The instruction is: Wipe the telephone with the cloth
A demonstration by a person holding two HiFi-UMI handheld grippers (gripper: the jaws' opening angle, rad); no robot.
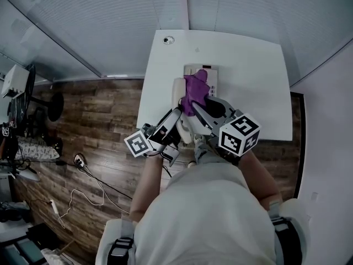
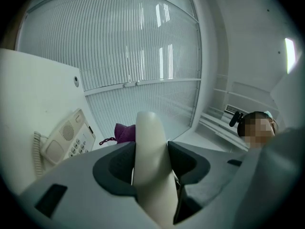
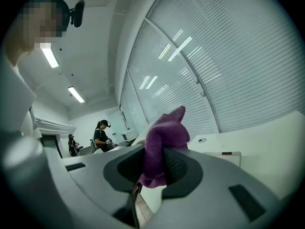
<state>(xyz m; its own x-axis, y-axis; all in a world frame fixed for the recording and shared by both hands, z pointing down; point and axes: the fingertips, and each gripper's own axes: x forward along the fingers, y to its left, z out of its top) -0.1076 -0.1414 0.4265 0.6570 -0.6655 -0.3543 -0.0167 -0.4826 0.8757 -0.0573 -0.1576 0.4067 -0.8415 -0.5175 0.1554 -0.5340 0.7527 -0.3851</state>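
My left gripper [image 2: 151, 163] is shut on the cream telephone handset [image 2: 148, 142], which stands up between its jaws, lifted off the base. The telephone base [image 2: 66, 137] lies on the white table [image 1: 253, 81] with its keypad and coiled cord showing. My right gripper [image 3: 159, 168] is shut on a bunched purple cloth [image 3: 164, 137]. In the head view the cloth [image 1: 194, 90] hangs over the telephone base [image 1: 205, 73], with the right gripper [image 1: 207, 106] just behind it. There the left gripper [image 1: 175, 115] sits beside it at the left, the handset [image 1: 177, 95] reaching forward from it.
A round cable hole [image 1: 168, 40] sits near the table's far left corner. Slatted blinds [image 1: 110, 21] run behind the table. Wooden floor with cables and a socket strip [image 1: 80, 160] lies to the left. Two people [image 3: 101, 136] stand far off in the room.
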